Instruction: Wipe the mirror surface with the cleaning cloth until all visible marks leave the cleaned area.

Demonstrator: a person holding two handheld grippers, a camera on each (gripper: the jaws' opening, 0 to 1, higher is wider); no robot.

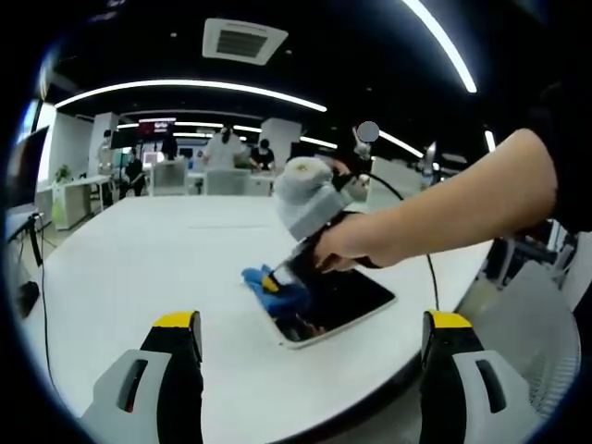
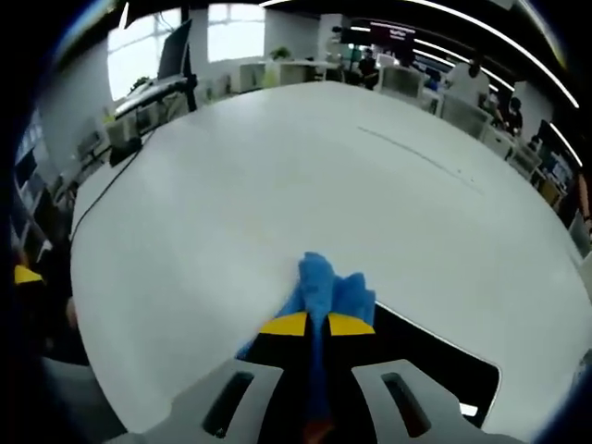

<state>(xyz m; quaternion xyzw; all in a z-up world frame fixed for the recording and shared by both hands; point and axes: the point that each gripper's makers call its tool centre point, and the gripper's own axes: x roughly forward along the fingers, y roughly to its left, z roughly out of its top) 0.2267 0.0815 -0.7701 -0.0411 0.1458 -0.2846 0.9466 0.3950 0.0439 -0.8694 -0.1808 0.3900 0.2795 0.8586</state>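
A dark rectangular mirror (image 1: 338,301) with a white rim lies flat on the white table (image 1: 166,259). The right gripper (image 1: 275,276), held by a person's hand (image 1: 347,245), is shut on a blue cleaning cloth (image 1: 273,291) and presses it onto the mirror's near-left end. In the right gripper view, the cloth (image 2: 326,289) bunches out ahead of the right gripper (image 2: 317,324), with the mirror (image 2: 435,361) dark beside it to the right. My left gripper (image 1: 310,326) hangs open above the table's near edge, short of the mirror, holding nothing.
A black cable (image 1: 421,250) runs from the right gripper across the table. Another cable (image 1: 42,305) lies at the table's left edge. Desks, chairs and people (image 1: 222,148) fill the room behind. The table edge curves close at lower right (image 1: 416,370).
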